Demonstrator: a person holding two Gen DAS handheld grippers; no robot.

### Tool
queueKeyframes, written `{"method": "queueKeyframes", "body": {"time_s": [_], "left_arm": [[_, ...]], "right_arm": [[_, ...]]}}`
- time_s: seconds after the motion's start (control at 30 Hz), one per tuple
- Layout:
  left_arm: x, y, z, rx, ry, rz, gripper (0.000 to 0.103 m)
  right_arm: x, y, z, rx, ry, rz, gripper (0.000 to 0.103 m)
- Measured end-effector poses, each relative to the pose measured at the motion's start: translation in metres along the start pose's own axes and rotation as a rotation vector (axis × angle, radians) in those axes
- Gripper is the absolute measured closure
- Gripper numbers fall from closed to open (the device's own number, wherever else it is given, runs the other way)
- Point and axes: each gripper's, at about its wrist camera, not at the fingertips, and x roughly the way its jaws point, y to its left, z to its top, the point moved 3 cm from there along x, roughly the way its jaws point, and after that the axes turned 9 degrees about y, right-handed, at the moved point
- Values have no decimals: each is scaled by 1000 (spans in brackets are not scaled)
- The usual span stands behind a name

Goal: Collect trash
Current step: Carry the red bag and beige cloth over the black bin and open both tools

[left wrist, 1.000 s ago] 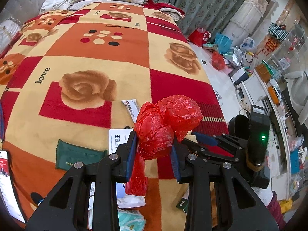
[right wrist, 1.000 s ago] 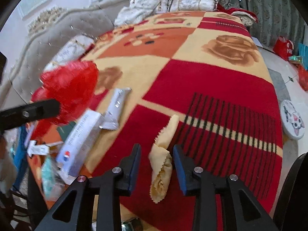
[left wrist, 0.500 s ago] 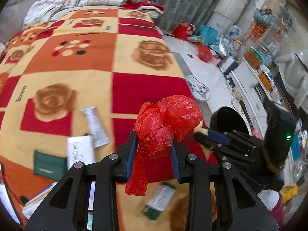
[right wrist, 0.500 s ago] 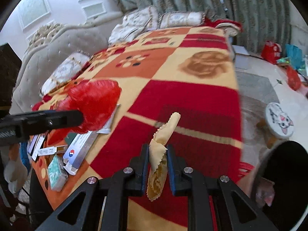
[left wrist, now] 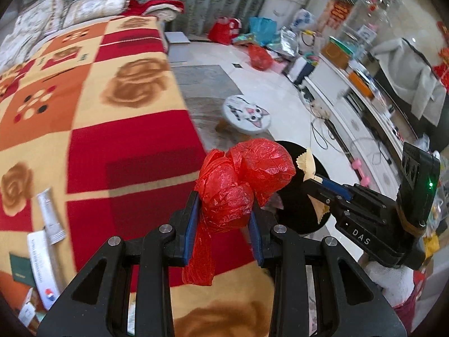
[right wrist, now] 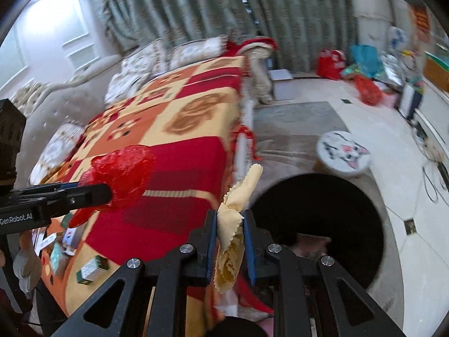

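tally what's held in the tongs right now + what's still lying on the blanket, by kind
Held, red plastic bag in left tongs: 1
Held, yellow cloth in right tongs: 1
On blanket, silver sachet: 1
White box: 1
Dark green packet: 1
Green-and-white box: 1
Other small packets at the edge: too blurred to count
Total countable: 6

The black bin point(right wrist: 317, 221) mouth gapes unobstructed beside the bed point(right wrist: 182, 146).
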Motion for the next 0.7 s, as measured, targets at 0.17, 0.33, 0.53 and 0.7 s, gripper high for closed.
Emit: {"method": "queueKeyframes", "body": {"time_s": [0.17,0.33,0.53,0.7], "left_arm": [[20,-29,9,33,37,-21,73],[40,-54,19,40,64,-48,73],[61,-68,27,6,83,-120,68],[66,-68,29,-23,88,-168,46]], "right_arm": [[-7,-36,-5,72,-7,-26,86],[-10,-59,-10,114,-9,-48,86],[-8,-73,-9,142,-14,-54,86],[-6,-75,-8,152,-21,-69,63]]}}
